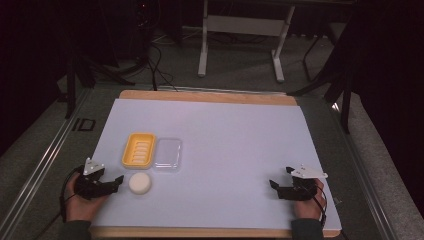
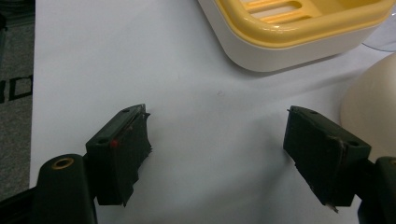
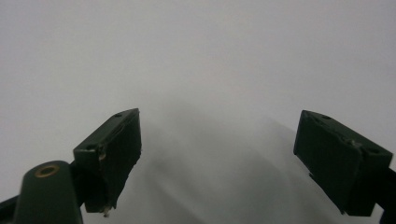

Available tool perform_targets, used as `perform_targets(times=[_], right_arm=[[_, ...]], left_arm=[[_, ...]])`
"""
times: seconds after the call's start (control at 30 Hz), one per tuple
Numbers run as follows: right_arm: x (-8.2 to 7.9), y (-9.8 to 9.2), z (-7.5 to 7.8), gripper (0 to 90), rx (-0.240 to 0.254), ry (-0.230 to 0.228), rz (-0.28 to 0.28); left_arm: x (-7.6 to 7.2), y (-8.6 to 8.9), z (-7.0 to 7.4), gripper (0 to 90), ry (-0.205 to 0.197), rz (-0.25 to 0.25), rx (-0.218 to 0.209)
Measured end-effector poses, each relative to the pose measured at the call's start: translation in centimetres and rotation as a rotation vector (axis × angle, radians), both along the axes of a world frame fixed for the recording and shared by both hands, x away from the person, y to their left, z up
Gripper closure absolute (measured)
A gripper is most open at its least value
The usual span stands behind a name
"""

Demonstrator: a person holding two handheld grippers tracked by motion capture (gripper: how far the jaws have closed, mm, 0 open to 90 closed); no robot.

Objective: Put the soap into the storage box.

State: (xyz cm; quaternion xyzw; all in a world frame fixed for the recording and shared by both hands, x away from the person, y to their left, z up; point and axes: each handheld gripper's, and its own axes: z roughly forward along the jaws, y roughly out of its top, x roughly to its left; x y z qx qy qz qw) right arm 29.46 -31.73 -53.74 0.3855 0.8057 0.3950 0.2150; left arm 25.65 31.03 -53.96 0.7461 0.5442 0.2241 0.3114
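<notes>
High view, as I log it: a wooden table (image 1: 210, 96) carries a pale lilac-white sheet (image 1: 225, 145) over nearly its whole top, a strip of wood bare at the far and near edges. On the sheet's left half sit a yellow slatted soap dish (image 1: 139, 149), a clear plastic lid (image 1: 168, 154) touching its right side, and a round cream bar of soap (image 1: 140, 183) just in front of both. My left gripper (image 1: 116, 181) rests at the near left corner, tips just beside the soap and not touching it; my right gripper (image 1: 280, 178) rests at the near right, well apart from all three items. Grey carpet (image 1: 240, 60) surrounds the table; a white desk frame (image 1: 240, 30) stands behind, cables trailing on the floor to its left, the rest of the room dark. Left gripper view: jaws spread wide over bare sheet, nothing between them; soap dish (image 2: 289, 32) ahead, soap (image 2: 373, 107) beside the right-hand jaw. Right gripper view: jaws likewise wide apart, empty, above plain sheet (image 3: 196, 70) and their own shadow.
</notes>
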Motion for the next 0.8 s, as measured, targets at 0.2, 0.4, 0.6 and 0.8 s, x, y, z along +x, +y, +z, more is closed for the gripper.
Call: perform_targets(times=[0.2,0.4,0.6,0.8], right_arm=[[-0.2,0.1,0.0,15.0,-0.007,-0.018,0.006],[-0.3,0.2,0.0,15.0,-0.017,-0.028,0.005],[-0.3,0.2,0.0,15.0,-0.021,-0.036,0.004],[-0.4,0.2,0.0,15.0,-0.022,-0.037,0.001]], left_arm=[[-0.3,0.0,0.4,23.1,-0.019,-0.017,-0.010],[-0.8,-0.1,1.7,25.1,-0.034,-0.072,-0.042],[-0.8,-0.6,2.1,26.1,0.003,-0.132,0.008],[-0.7,-0.5,3.0,28.1,0.001,-0.186,-0.024]])
